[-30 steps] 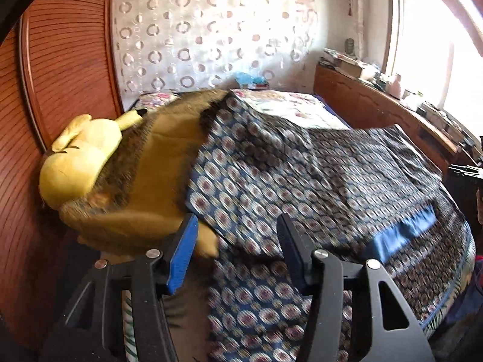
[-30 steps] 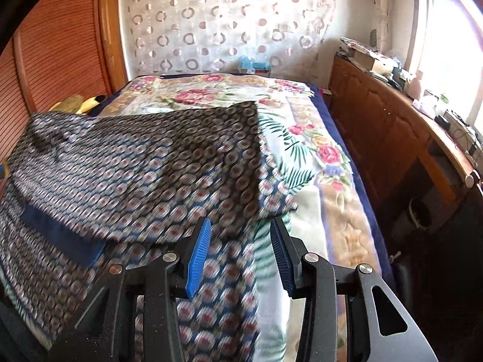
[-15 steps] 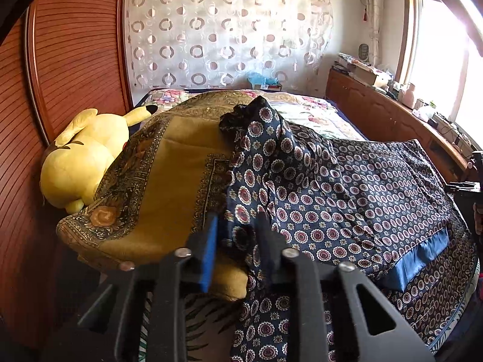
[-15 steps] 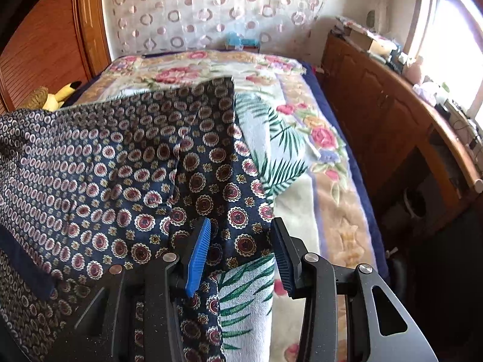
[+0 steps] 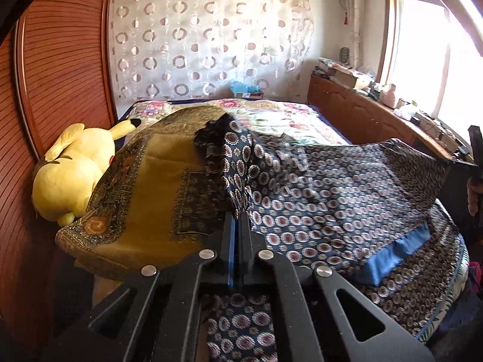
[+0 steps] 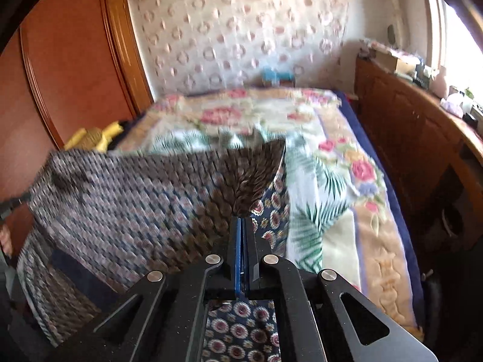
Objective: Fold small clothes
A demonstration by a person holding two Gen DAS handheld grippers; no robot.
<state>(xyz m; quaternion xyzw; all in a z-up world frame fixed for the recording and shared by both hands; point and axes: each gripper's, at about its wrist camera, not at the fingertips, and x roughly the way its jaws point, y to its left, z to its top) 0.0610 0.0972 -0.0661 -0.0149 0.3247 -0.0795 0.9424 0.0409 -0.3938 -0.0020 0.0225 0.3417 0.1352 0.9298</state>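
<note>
Both tongs [image 5: 236,217] [image 6: 242,221] pinch thin medallion-print cloth [image 5: 326,199], taut.

Garment [image 5: 332,193] on bed [image 6: 338,187], toy [image 5: 72,178] leftward

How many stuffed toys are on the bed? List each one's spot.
1: a yellow plush toy by the wooden wall, beside the mustard cloth. Others may be hidden under fabric.

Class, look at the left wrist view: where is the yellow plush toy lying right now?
The yellow plush toy lies at the left of that view, against the wooden wardrobe, beside the mustard patterned cloth that partly covers its near side.
</note>
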